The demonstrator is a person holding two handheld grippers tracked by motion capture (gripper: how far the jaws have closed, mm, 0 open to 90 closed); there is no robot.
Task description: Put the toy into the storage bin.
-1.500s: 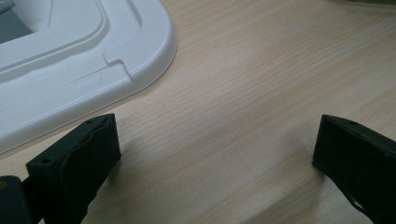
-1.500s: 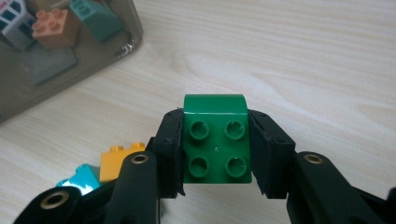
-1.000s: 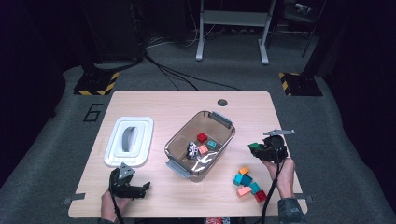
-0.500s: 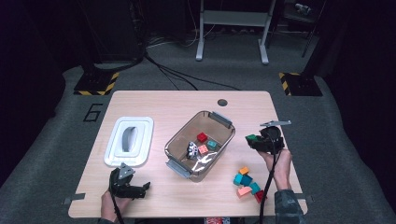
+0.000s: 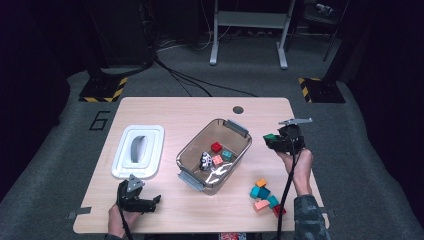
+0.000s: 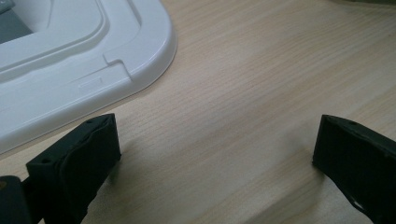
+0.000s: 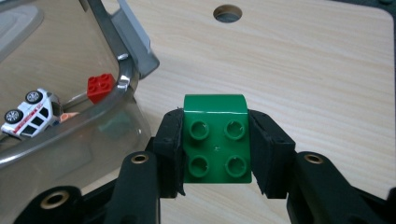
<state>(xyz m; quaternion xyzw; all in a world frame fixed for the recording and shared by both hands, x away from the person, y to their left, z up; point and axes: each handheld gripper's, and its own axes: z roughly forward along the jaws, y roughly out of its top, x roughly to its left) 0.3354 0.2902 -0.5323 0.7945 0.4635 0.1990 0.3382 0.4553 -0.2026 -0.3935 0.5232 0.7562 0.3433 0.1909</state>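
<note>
Green and glossy, a four-studded plastic brick [image 7: 215, 137] is sitting clamped between the black pads of the right gripper [image 5: 274, 141], right of centre in the high view. The clear plastic bin [image 5: 239, 128] is lying just to its left in the frame, long axis running from lower left to upper right, already holding a red brick [image 7: 100, 87] and a white toy car [image 7: 29, 112]. The right hand is plainly the nearer. At lower left, the left gripper [image 5: 152, 202] is resting with jaws apart and nothing between them over pale wood-grain table [image 6: 261, 84], beside the white moulded lid [image 6: 84, 60].
</note>
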